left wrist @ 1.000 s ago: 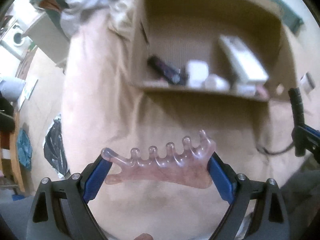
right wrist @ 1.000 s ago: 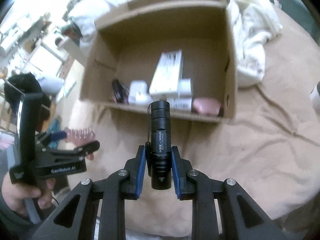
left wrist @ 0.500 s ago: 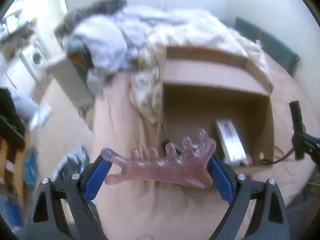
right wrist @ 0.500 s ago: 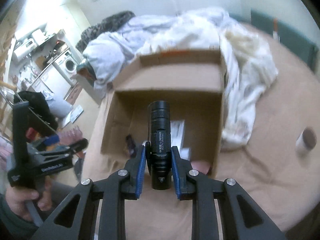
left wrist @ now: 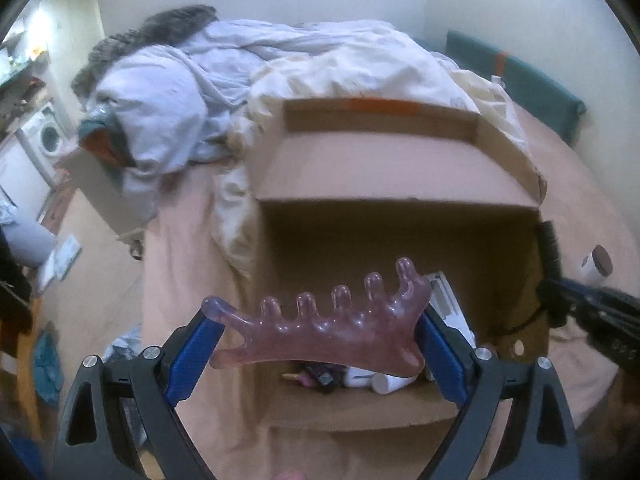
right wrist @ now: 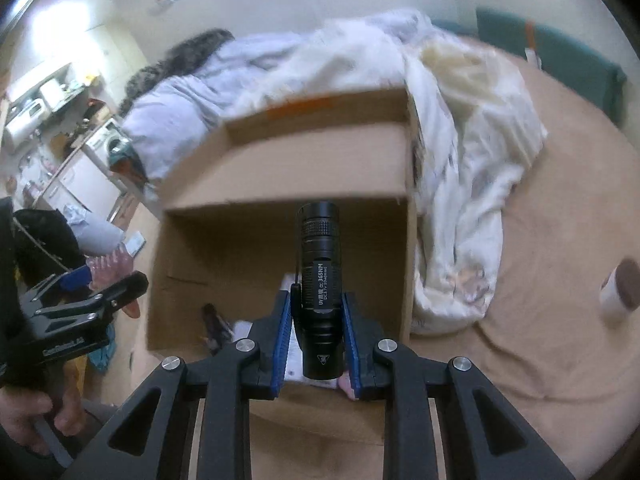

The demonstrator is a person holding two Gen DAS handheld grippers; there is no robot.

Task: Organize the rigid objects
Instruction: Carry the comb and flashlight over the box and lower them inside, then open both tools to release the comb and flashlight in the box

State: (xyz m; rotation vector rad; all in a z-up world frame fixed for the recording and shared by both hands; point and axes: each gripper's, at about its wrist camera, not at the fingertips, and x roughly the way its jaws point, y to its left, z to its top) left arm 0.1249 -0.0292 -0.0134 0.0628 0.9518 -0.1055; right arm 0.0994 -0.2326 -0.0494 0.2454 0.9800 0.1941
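My left gripper [left wrist: 316, 328] is shut on a wide translucent pink massage comb [left wrist: 320, 330], held crosswise between its blue pads. It hangs above the near rim of an open cardboard box [left wrist: 396, 172] on the bed. My right gripper [right wrist: 318, 312] is shut on a black flashlight [right wrist: 319, 276] that points forward over the same box [right wrist: 304, 160]. Inside the box lie a white carton [left wrist: 446, 300], small white bottles [left wrist: 384, 382] and a dark item [left wrist: 320, 376]. The left gripper [right wrist: 86, 296] with the comb shows at the left edge of the right wrist view.
Rumpled white and pale blue bedding [left wrist: 240, 76] is heaped behind and beside the box. A small white jar with a brown lid [right wrist: 620, 288] lies on the beige sheet [right wrist: 540, 340] to the right. A washing machine [left wrist: 46, 136] and floor clutter sit left of the bed.
Both grippers rose and moved toward the box, so it now sits closer and lower in both views, with the bedding and wall in sight. Both grips are unchanged.
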